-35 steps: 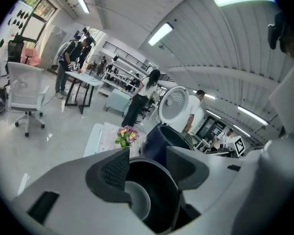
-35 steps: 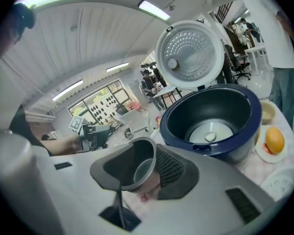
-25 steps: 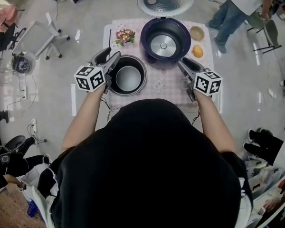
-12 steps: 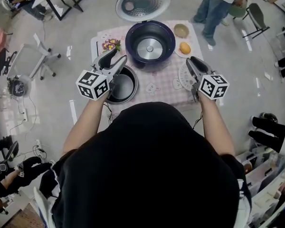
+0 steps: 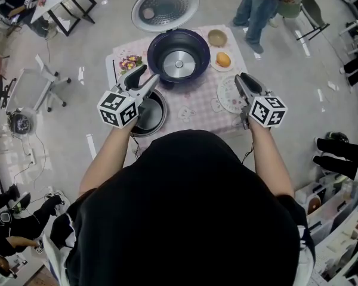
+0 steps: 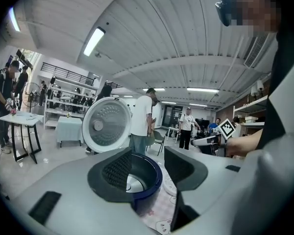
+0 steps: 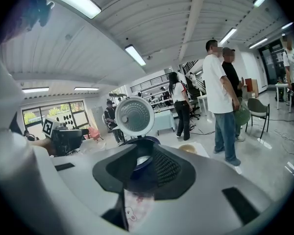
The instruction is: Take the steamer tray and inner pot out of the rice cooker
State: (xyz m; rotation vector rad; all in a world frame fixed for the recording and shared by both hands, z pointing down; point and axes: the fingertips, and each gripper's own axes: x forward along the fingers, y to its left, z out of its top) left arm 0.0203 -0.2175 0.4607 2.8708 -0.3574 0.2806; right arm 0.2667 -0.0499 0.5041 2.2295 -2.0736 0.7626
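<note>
Checked tablecloth [image 5: 197, 109], open rice cooker [image 5: 203, 58] emptied: inner pot [image 5: 161, 115] out at its seven o'clock, apparent steamer tray [image 5: 228, 95] at four. Left gripper [image 5: 148, 74] spread wide, right gripper [image 5: 240, 78] just narrowed, both empty; seemingly done.

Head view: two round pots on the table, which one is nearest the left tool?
The grey inner pot, at the near left edge of the table, right by the left tool. The dark blue cooker sits farther back, lid open.
</note>
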